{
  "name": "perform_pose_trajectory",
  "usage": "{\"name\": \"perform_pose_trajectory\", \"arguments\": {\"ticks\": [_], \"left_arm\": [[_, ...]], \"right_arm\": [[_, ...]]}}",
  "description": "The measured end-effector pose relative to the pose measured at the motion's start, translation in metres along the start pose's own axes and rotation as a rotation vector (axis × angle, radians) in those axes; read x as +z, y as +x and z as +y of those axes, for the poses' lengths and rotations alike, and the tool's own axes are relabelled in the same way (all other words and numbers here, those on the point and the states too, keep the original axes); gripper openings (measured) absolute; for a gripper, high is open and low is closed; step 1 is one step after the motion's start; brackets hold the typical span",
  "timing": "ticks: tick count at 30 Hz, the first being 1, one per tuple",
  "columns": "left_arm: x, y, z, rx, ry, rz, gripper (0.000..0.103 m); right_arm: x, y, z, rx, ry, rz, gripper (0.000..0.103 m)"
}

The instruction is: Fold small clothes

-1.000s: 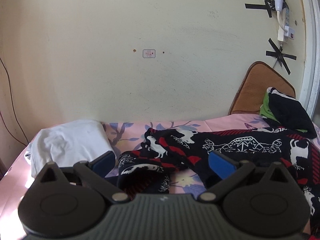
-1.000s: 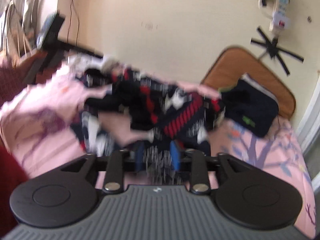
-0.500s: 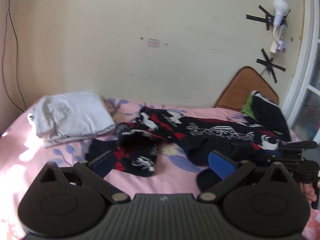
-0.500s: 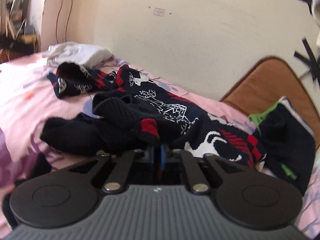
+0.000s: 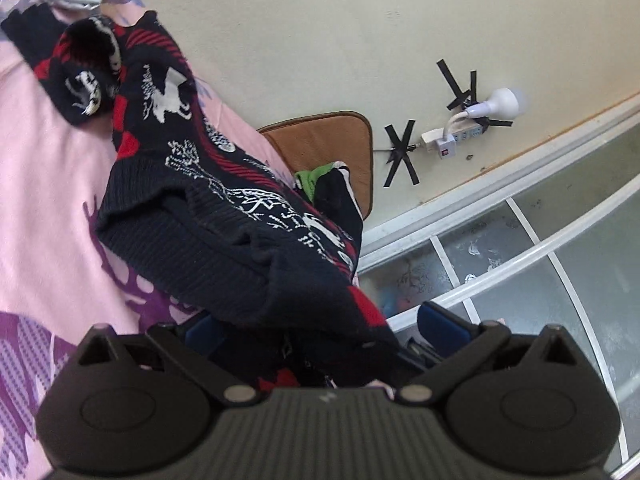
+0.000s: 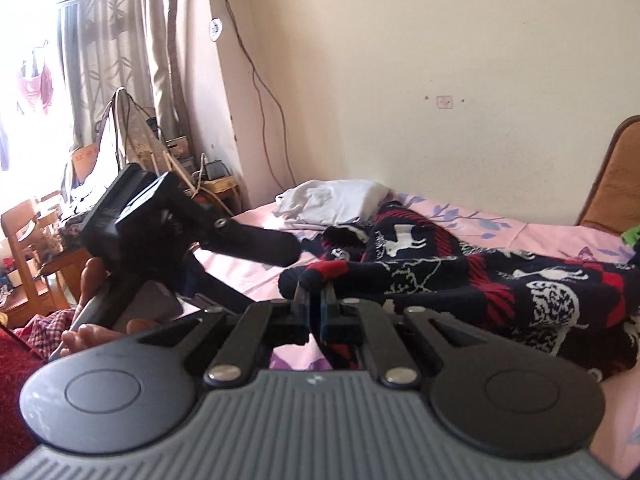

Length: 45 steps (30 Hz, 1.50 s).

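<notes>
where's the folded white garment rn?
In the right wrist view the folded white garment lies on the pink bedsheet against the wall, just left of and behind the patterned dark sweater.

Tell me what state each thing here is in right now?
Patterned sweater: rumpled on the bed, one edge pinched.
Right gripper: shut on the sweater's edge.
Left gripper: open, sweater fabric lying between its fingers.
White garment: folded, by the wall.
Dark garment: folded, near the brown cushion.
</notes>
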State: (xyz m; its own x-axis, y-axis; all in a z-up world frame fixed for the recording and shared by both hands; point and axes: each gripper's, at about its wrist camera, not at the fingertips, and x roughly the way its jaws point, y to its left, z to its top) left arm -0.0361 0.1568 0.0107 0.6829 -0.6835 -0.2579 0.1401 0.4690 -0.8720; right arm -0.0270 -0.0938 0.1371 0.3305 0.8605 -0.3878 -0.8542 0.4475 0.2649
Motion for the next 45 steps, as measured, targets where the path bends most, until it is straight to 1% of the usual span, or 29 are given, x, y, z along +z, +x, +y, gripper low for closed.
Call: {"name": "perform_pose_trajectory", "arguments": {"ticks": [1, 3, 4, 5, 7, 9, 10, 12, 14, 16, 17, 18, 20, 21, 22, 23, 25, 27, 28, 29, 30, 31, 33, 34, 36, 38, 40, 42, 45], "left_arm": [[0.000, 0.002, 0.003, 0.008, -0.014, -0.003, 0.103], [0.001, 0.004, 0.005, 0.036, -0.030, -0.029, 0.094], [0.002, 0.002, 0.007, 0.054, -0.031, -0.041, 0.069], [0.004, 0.002, 0.009, 0.082, -0.027, -0.043, 0.037], [0.005, 0.001, 0.014, 0.133, -0.016, -0.039, 0.012], [0.002, -0.003, 0.019, 0.168, 0.004, -0.053, 0.012], [-0.002, -0.005, 0.020, 0.191, 0.022, -0.061, 0.012], [-0.009, -0.007, 0.024, 0.212, 0.040, -0.059, 0.012], [-0.013, -0.004, 0.027, 0.212, 0.037, -0.049, 0.012], [-0.013, -0.001, 0.028, 0.225, 0.034, -0.043, 0.013], [-0.013, 0.000, 0.027, 0.238, 0.035, -0.044, 0.021], [-0.013, 0.001, 0.025, 0.248, 0.041, -0.042, 0.030], [-0.014, 0.004, 0.022, 0.270, 0.054, -0.043, 0.080], [-0.016, 0.004, 0.020, 0.263, 0.066, -0.044, 0.088], [-0.016, 0.005, 0.016, 0.252, 0.079, -0.038, 0.100], [-0.018, 0.007, 0.012, 0.246, 0.098, -0.033, 0.103], [-0.022, 0.011, 0.006, 0.255, 0.138, -0.021, 0.103], [-0.027, 0.018, 0.004, 0.272, 0.157, -0.013, 0.099], [-0.029, 0.018, 0.003, 0.274, 0.171, -0.019, 0.084], [-0.030, 0.020, 0.002, 0.279, 0.182, -0.005, 0.043], [-0.030, 0.022, 0.004, 0.281, 0.185, 0.011, 0.030], [-0.030, 0.020, 0.005, 0.282, 0.184, 0.004, 0.019], [-0.026, 0.009, 0.006, 0.252, 0.178, -0.024, 0.018], [-0.024, 0.003, 0.003, 0.245, 0.192, -0.042, 0.017], [-0.020, -0.010, -0.011, 0.259, 0.256, -0.087, 0.017], [-0.013, -0.025, -0.032, 0.280, 0.349, -0.149, 0.016], [-0.004, -0.046, -0.060, 0.308, 0.452, -0.240, 0.016], [0.010, -0.073, -0.094, 0.349, 0.543, -0.356, 0.016], [0.032, -0.115, -0.144, 0.373, 0.634, -0.516, 0.010]], "right_arm": [[-0.004, 0.003, 0.002, 0.025, 0.009, 0.012, 0.007], [-0.011, 0.013, 0.006, 0.075, 0.021, 0.040, 0.007], [-0.016, 0.016, 0.009, 0.089, 0.012, 0.056, 0.008], [-0.019, 0.017, 0.011, 0.095, -0.001, 0.072, 0.008], [-0.022, 0.017, 0.009, 0.099, -0.028, 0.113, 0.012], [-0.014, 0.009, 0.001, 0.157, -0.043, 0.157, 0.014], [-0.004, 0.001, -0.003, 0.175, -0.055, 0.155, 0.014], [0.018, -0.014, -0.009, 0.213, -0.076, 0.132, 0.014], [0.050, -0.022, -0.012, 0.197, -0.110, 0.074, 0.016], [0.081, -0.008, -0.022, 0.162, -0.127, 0.044, 0.035], [0.093, 0.008, -0.025, 0.121, -0.123, 0.041, 0.056], [0.106, 0.027, -0.029, 0.072, -0.119, 0.049, 0.067], [0.123, 0.090, -0.036, -0.045, -0.125, 0.122, 0.067], [0.128, 0.121, -0.040, -0.091, -0.122, 0.176, 0.067], [0.130, 0.157, -0.046, -0.129, -0.114, 0.240, 0.067], [0.131, 0.185, -0.051, -0.143, -0.096, 0.284, 0.068], [0.122, 0.240, -0.065, -0.149, -0.038, 0.384, 0.069], [0.111, 0.278, -0.070, -0.193, -0.024, 0.445, 0.069], [0.106, 0.294, -0.066, -0.229, -0.028, 0.481, 0.068], [0.101, 0.304, -0.067, -0.252, -0.029, 0.513, 0.055], [0.095, 0.308, -0.071, -0.277, -0.019, 0.537, 0.014], [0.094, 0.307, -0.072, -0.299, 0.012, 0.558, 0.012], [0.103, 0.280, -0.077, -0.293, 0.066, 0.476, 0.011], [0.117, 0.263, -0.076, -0.295, 0.078, 0.415, 0.011], [0.142, 0.219, -0.076, -0.298, 0.120, 0.304, 0.010], [0.173, 0.164, -0.075, -0.287, 0.176, 0.168, 0.010], [0.205, 0.101, -0.070, -0.280, 0.211, 0.011, 0.010], [0.228, 0.047, -0.057, -0.275, 0.220, -0.119, 0.010], [0.254, -0.033, -0.031, -0.294, 0.251, -0.324, 0.010]]}}
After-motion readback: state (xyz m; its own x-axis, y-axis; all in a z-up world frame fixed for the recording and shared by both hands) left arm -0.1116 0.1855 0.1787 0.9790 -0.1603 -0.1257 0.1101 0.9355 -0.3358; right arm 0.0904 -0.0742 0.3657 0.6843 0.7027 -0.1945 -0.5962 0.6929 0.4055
